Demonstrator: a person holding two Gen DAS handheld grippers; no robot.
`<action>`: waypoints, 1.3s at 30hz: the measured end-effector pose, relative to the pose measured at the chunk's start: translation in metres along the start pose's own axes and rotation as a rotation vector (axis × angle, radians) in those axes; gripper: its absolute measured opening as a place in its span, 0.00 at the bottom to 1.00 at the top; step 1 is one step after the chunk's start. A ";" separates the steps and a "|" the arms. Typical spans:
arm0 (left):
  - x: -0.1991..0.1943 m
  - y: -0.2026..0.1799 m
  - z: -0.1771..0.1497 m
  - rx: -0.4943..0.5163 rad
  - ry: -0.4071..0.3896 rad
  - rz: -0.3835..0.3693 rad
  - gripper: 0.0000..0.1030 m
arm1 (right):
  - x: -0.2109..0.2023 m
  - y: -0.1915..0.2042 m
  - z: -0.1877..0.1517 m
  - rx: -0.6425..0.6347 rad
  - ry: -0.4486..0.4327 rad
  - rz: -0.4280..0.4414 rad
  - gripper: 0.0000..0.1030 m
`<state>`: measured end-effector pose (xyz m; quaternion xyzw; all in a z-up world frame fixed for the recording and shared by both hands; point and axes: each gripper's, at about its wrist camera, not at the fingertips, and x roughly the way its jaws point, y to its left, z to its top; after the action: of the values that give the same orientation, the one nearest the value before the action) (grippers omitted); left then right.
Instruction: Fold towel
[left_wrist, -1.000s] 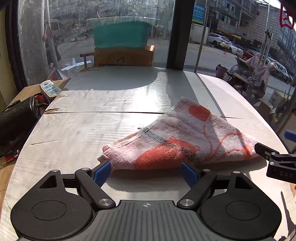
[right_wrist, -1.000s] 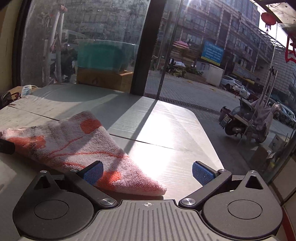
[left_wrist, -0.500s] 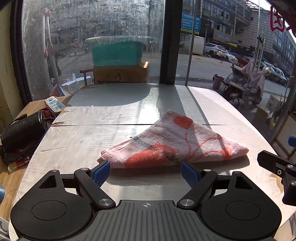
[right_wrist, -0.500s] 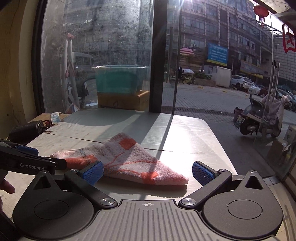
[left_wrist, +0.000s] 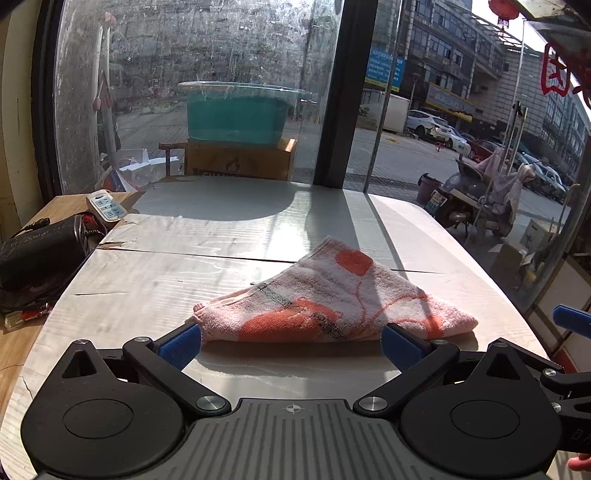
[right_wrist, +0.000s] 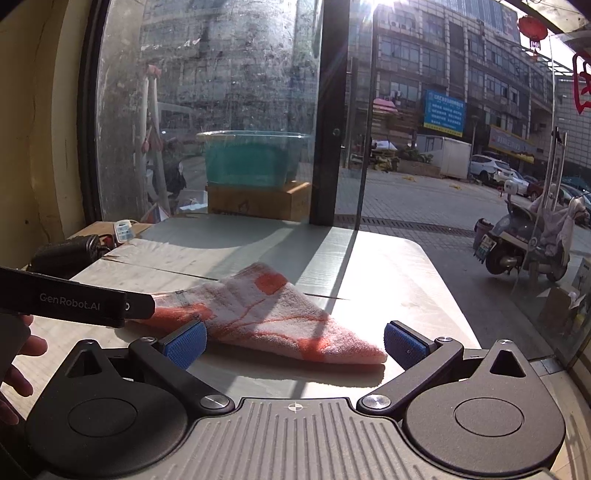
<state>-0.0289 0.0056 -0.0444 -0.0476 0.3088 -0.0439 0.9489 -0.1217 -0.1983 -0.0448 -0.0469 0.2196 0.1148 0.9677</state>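
Note:
A pink towel with orange patterns lies folded in a flat wedge on the white table; it also shows in the right wrist view. My left gripper is open and empty, just short of the towel's near edge. My right gripper is open and empty, close in front of the towel's right corner. The left gripper's black body shows at the left of the right wrist view, over the towel's left end.
A black bag and a white power strip lie on a wooden surface left of the table. A glass wall stands behind the table's far edge. The table's right edge is near the towel.
Both grippers have drawn back and up from the towel, so it looks smaller and farther. The towel has not moved. Both stay open.

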 end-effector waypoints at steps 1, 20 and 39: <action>0.001 -0.001 0.001 0.008 0.010 -0.002 1.00 | 0.001 -0.001 0.000 0.002 0.000 0.000 1.00; 0.003 -0.012 0.001 0.070 0.051 0.048 1.00 | 0.000 -0.008 0.006 0.010 -0.022 -0.007 1.00; -0.007 -0.012 0.008 0.083 0.010 0.142 1.00 | 0.001 -0.012 0.013 0.107 0.004 -0.036 1.00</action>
<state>-0.0307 -0.0051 -0.0326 0.0138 0.3141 0.0107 0.9492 -0.1121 -0.2080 -0.0327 0.0006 0.2263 0.0856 0.9703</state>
